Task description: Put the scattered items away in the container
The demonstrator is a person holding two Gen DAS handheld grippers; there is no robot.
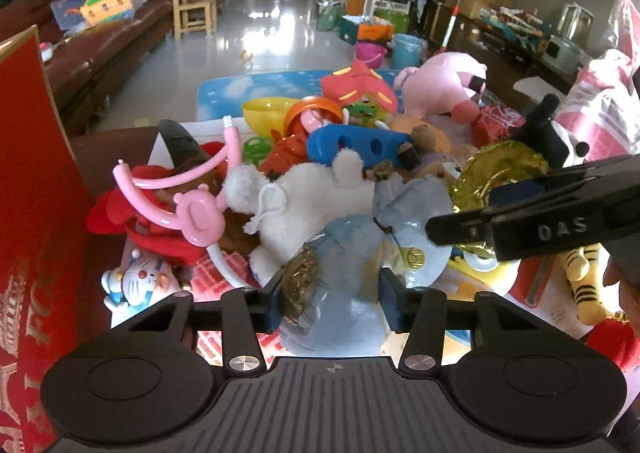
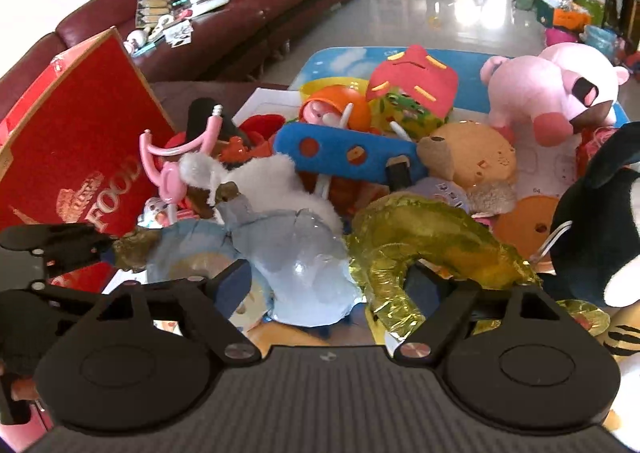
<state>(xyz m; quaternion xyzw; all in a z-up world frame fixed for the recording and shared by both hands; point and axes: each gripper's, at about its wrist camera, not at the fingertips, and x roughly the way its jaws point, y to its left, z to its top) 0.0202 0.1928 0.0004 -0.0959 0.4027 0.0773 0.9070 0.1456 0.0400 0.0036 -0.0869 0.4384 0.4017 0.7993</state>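
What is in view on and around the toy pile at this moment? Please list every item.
Crumpled pale blue foil balloon: one, near centre, between both grippers' fingers.
Gold foil ring balloon: one, right of the blue balloon.
White plush animal: one, behind the blue balloon.
Blue foam block with holes: one, mid-pile.
Pink plush pig: one, far right.
Pink toy stethoscope: one, left.
Red printed box: one, left edge.
Dark red leather sofa: one, background left.
Left gripper: black, pads against the blue balloon.
Right gripper: black, open around the balloons.
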